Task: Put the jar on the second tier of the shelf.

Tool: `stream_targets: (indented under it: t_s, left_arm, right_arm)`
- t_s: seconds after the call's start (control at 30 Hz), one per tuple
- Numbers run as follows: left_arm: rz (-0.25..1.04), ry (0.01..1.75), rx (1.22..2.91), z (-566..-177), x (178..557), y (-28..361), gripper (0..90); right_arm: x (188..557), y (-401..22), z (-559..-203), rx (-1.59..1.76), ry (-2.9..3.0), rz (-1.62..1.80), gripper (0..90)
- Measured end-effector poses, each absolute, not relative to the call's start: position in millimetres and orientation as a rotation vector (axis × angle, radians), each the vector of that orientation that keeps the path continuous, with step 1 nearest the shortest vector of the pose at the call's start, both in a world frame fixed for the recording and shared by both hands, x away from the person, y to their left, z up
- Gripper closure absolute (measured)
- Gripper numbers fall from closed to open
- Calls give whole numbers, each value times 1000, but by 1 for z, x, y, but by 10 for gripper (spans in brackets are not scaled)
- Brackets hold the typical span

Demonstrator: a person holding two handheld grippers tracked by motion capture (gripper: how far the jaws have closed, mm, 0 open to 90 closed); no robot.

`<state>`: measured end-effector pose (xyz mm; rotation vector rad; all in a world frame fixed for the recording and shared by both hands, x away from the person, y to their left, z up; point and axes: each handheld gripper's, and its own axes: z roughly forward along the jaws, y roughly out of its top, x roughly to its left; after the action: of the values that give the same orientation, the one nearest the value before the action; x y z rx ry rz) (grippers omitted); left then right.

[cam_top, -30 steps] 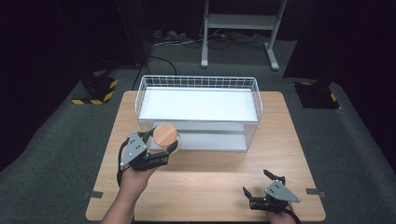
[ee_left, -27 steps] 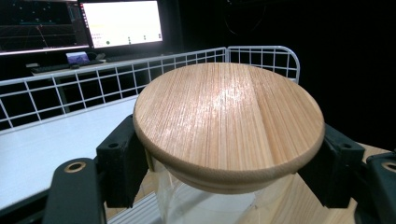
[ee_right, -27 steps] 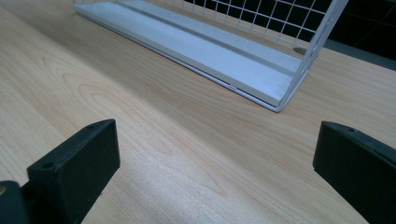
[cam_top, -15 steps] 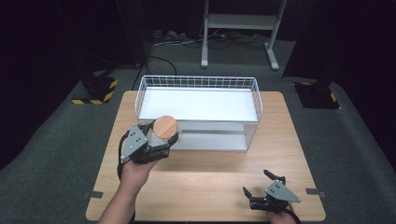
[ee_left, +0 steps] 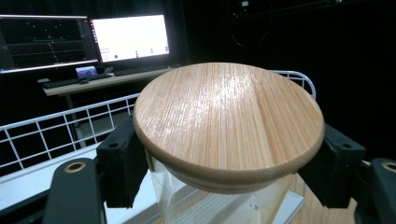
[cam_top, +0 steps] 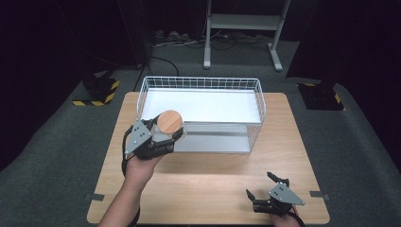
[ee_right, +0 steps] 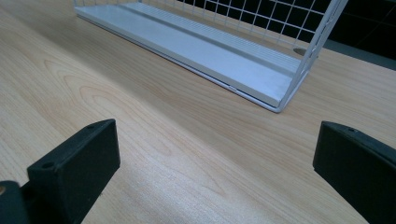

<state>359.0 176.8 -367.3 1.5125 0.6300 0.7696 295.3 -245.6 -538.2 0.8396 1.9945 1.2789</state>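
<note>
**Jar w/ wooden lid in left tongs, at basket's front-left corner**

High view: left tongs (cam_top: 166,134) are clenched on a clear jar (cam_top: 174,131) capped w/ a round wooden lid (cam_top: 169,121). The jar sits at the front-left corner of the white wire basket (cam_top: 201,83), lid roughly level w/ the basket rim; can't tell if it's over the rim or just outside it. The left hand (cam_top: 140,165) comes in from the bottom edge, grey plate on top of the tongs.

Left gripper view: the lid (ee_left: 229,121) is seen close up, light wood grain w/ a glossy patch, clear glass body (ee_left: 224,203) below it. Black jaws press the jar from both sides just under the lid's edge. Behind: the basket's wire rim (ee_left: 60,126) and, farther back, a desk w/ two lit monitors (ee_left: 128,37) (room otherwise dark).

Right tongs (cam_top: 264,191) rest low near the front-right edge of the wooden counter (cam_top: 213,179), well apart from the basket, jaws spread wide w/ nothing between them.

Right gripper view: released jaws at either side, bare wood-grain counter (ee_right: 187,140) between, basket's white base & wire corner (ee_right: 280,93) ahead.
</note>
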Motion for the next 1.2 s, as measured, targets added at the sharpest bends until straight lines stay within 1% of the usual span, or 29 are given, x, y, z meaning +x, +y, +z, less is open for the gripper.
stream_targets:
  t_s: [1.2]
  left_arm:
    - [774, 684, 1494, -362, 399, 170, 259]
  right_arm:
    - [295, -247, -538, 843, 1993, 1296, 0]
